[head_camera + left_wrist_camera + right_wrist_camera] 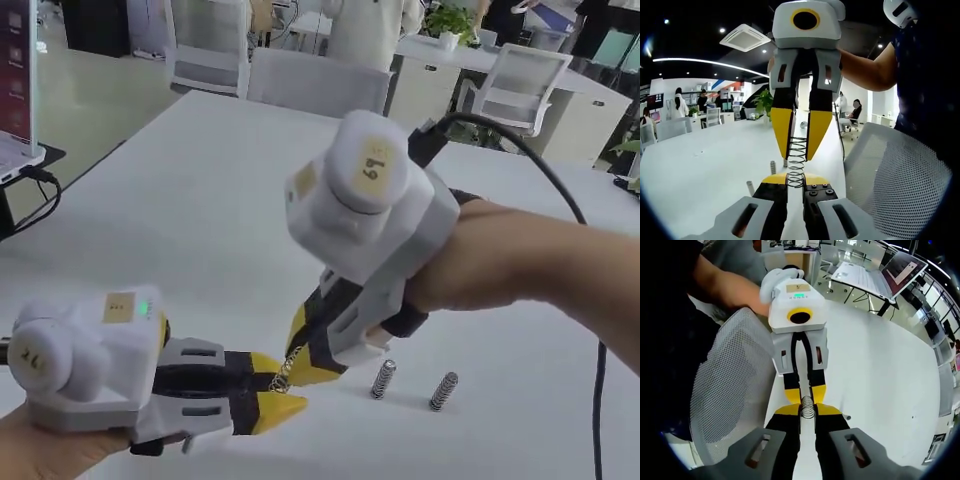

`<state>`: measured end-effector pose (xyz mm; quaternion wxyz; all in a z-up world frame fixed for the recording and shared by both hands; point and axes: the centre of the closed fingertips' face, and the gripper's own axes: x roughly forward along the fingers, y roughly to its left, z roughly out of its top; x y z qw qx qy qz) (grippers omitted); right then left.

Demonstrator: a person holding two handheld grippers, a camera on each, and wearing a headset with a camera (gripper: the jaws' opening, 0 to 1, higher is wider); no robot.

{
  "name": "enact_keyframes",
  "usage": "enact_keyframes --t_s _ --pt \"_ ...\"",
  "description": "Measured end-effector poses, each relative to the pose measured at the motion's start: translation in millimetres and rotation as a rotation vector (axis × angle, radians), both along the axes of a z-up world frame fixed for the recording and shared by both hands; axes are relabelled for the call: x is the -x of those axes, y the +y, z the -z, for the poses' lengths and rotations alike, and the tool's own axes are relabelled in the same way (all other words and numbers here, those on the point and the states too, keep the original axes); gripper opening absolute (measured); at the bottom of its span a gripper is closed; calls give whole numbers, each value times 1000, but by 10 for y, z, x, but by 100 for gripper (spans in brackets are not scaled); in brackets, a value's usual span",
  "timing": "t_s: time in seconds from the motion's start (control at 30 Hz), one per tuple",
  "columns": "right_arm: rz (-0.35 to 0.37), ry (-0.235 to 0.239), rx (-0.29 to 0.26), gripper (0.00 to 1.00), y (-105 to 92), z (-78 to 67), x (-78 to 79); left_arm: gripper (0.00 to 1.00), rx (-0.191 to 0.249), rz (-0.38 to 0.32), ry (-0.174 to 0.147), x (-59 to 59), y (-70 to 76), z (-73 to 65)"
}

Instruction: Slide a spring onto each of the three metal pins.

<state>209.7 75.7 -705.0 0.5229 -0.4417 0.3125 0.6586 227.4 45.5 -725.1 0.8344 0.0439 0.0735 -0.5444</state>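
A small steel spring hangs just above the white table, held between both grippers. My right gripper comes down from above, shut on the spring's upper part. Below it my left gripper reaches in from the left, shut at the spring's lower end. Any pin inside the coil is hidden. In the right gripper view the spring appears end-on between my right gripper's yellow tips. Two more springs stand upright on the table to the right.
A black cable runs from the right gripper across the table's right side. White mesh chairs stand behind the far edge. A laptop sits off the table on the left. A person's forearm lies over the right side.
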Motion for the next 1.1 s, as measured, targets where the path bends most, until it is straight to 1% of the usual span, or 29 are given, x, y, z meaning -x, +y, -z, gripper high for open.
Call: enact_keyframes --t_s 0.1,0.43,0.6,0.8,0.83,0.9,0.97,1.1 --pt "-1 0 -1 7 3 -10 1 3 -2 -1 -7 -1 -15 -9" --pt "-4 2 6 7 -6 -12 9 3 -13 5 -7 11 -12 -8" --pt "-10 4 13 7 -5 -31 5 3 -8 4 -10 2 -1 -25" --pt "-13 6 20 7 1 -22 7 2 -12 3 -6 -3 8 -15" --pt "-10 11 21 7 2 -20 12 2 -10 5 0 2 6 -11" --pt "-9 12 24 7 -1 -12 15 2 -14 5 -2 1 8 -5" --pt "-8 15 23 7 0 -9 19 2 -10 6 5 3 8 0" --pt "-3 26 27 8 -5 3 18 2 -12 8 6 5 4 12"
